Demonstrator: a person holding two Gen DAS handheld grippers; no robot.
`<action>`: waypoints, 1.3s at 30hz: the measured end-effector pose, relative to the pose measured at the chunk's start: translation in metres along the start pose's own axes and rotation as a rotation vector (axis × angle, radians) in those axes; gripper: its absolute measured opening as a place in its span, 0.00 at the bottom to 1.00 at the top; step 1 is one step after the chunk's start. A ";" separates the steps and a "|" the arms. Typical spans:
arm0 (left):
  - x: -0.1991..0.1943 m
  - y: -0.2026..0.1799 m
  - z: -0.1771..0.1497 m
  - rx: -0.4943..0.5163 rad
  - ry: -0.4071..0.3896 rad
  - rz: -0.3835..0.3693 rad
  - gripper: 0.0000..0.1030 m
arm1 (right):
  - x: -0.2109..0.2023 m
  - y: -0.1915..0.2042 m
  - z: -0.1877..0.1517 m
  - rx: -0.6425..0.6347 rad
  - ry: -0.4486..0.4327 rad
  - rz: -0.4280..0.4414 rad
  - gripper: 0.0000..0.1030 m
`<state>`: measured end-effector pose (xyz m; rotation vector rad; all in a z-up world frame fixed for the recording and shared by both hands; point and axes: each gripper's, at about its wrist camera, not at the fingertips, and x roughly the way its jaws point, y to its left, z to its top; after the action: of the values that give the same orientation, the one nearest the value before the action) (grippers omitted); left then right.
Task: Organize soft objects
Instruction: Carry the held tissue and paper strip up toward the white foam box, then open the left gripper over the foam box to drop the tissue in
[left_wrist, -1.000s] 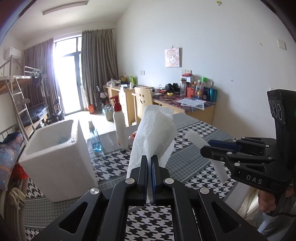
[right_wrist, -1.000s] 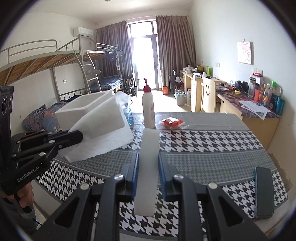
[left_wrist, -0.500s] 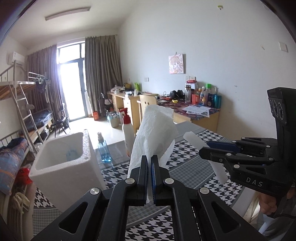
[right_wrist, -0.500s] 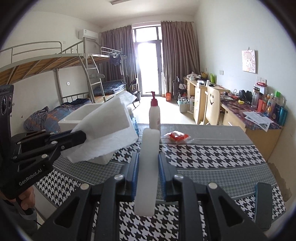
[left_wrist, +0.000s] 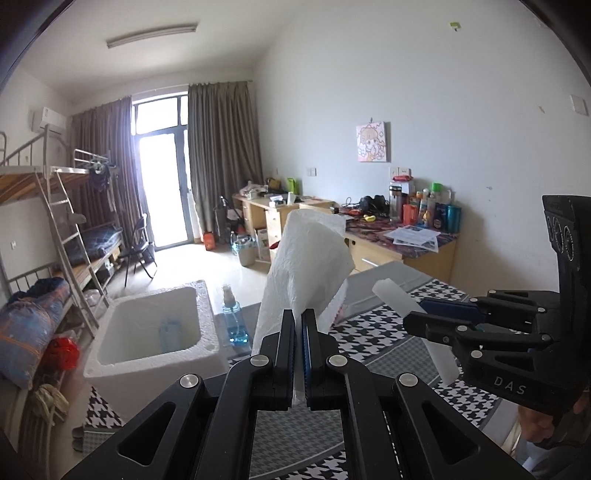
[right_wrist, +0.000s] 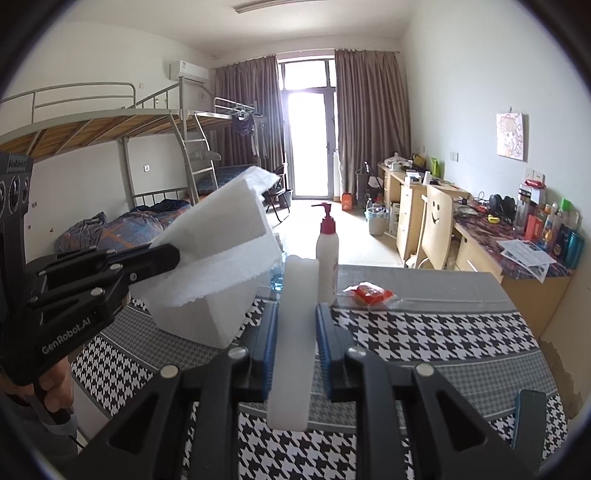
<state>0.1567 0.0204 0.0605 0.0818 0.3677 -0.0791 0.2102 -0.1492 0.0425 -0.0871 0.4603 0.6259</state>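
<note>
L gripper (left_wrist: 298, 332): jaws pinched fully together on paper towel sheet (left_wrist: 306, 266), held aloft above table (right_wrist: 424, 332). R gripper (right_wrist: 295, 328): jaws part-closed on white foam strip (right_wrist: 295, 325), also off the table. Foam box (left_wrist: 147, 332) sits near, ahead-left. Risk: limp towel may snag on box rim or slip if dragged; strip may pivot in grip.

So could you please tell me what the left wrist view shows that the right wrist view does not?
Only the left wrist view shows the inside of the foam box. Only the right wrist view shows the pump bottle, the red packet and the dark phone. Both show the left gripper holding the paper towel and the right gripper holding the white foam strip.
</note>
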 end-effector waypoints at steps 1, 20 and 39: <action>0.002 0.002 0.001 -0.002 0.000 0.008 0.04 | 0.002 0.001 0.001 -0.002 0.000 0.002 0.24; 0.009 0.035 0.016 -0.049 -0.023 0.099 0.04 | 0.025 0.018 0.033 -0.036 0.005 0.033 0.24; 0.010 0.066 0.024 -0.100 -0.035 0.218 0.04 | 0.050 0.036 0.062 -0.075 -0.002 0.104 0.24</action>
<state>0.1802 0.0835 0.0835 0.0212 0.3250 0.1526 0.2495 -0.0794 0.0780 -0.1348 0.4414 0.7460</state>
